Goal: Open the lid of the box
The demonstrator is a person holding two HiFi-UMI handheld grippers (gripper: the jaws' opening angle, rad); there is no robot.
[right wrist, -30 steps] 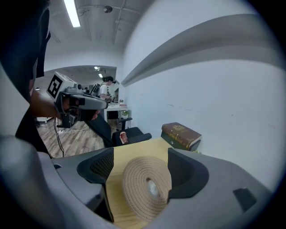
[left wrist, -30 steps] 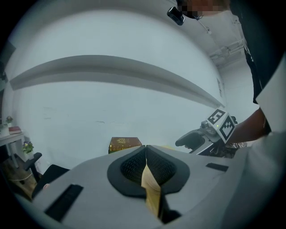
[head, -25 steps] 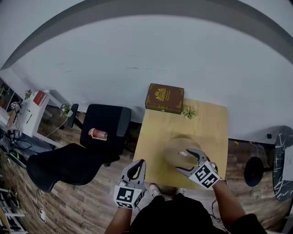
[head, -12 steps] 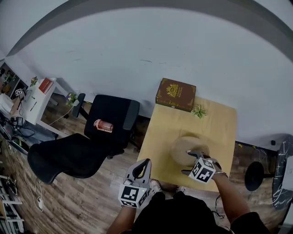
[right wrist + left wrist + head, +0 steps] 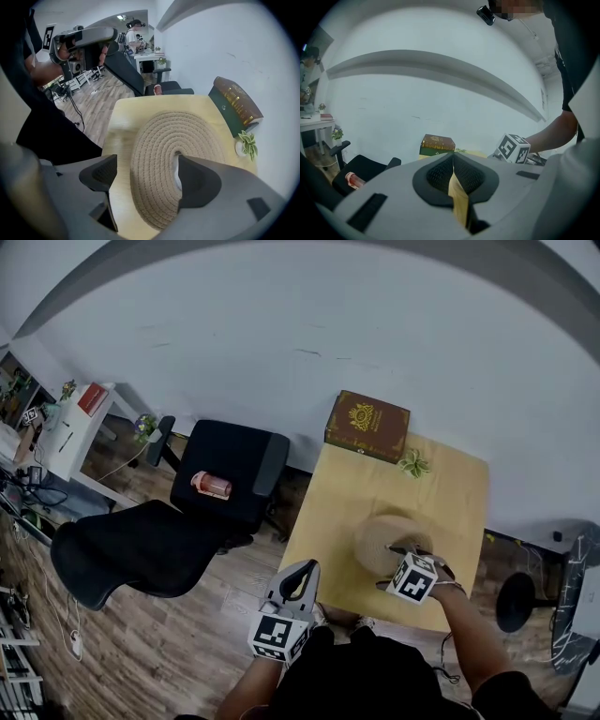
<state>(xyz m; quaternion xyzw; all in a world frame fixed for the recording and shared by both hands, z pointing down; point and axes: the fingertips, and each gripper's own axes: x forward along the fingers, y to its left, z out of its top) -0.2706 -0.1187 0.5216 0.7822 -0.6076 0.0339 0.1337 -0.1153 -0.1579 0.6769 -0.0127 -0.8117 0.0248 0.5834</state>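
Note:
A round box of coiled tan rope (image 5: pixel 380 538) stands on the wooden table (image 5: pixel 450 498), its domed lid (image 5: pixel 164 140) on it. A white knob (image 5: pixel 176 169) at the lid's centre is half hidden behind one finger. My right gripper (image 5: pixel 394 566) points steeply down over the lid. Its jaws have just been opening and stand wide, one finger beside the knob, the other over the lid's edge, and the pads touch nothing (image 5: pixel 143 176). My left gripper (image 5: pixel 302 570) hangs off the table's near left corner, shut and empty (image 5: pixel 452 176).
A brown and green book-shaped box (image 5: pixel 367 426) and a small potted plant (image 5: pixel 413 463) sit at the table's far edge. Left of the table stands a black office chair (image 5: pixel 234 465) with a pink bottle (image 5: pixel 211 485) on its seat, and a second chair (image 5: pixel 131 549) stands nearer.
The right gripper has sunk and tipped downward over the woven lid, its jaws a little wider. The left gripper has stayed about where it was.

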